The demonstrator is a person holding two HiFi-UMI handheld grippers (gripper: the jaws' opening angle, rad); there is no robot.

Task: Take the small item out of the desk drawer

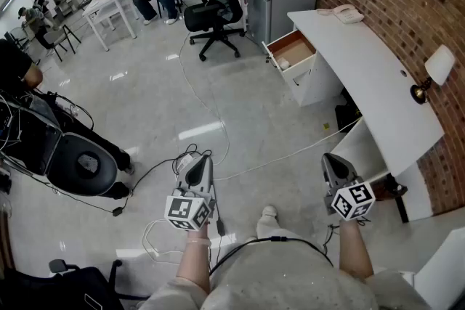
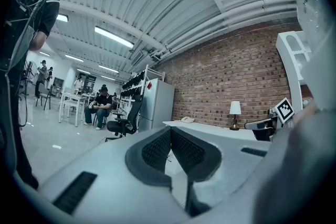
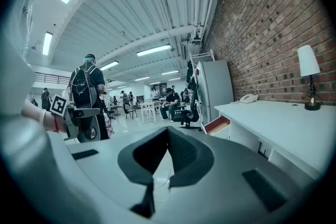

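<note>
The white desk (image 1: 370, 76) runs along the brick wall, and its top drawer (image 1: 292, 51) stands pulled out at the far end. A small white item (image 1: 284, 64) lies in the drawer's front corner. Both grippers are held low over the floor, far short of the drawer. My left gripper (image 1: 206, 157) has its jaws meeting at the tips, with nothing between them. The right gripper (image 1: 331, 158) is likewise shut and empty. In the right gripper view the open drawer (image 3: 217, 124) shows ahead beside the desk (image 3: 273, 123). The left gripper (image 2: 170, 130) points level toward the room.
A black office chair (image 1: 214, 11) stands on the floor left of the drawer. Cables (image 1: 218, 120) trail over the floor. A black wheeled machine (image 1: 80, 163) sits at the left. A lamp (image 1: 436, 69) and a telephone (image 1: 347, 12) are on the desk. People sit at tables far back.
</note>
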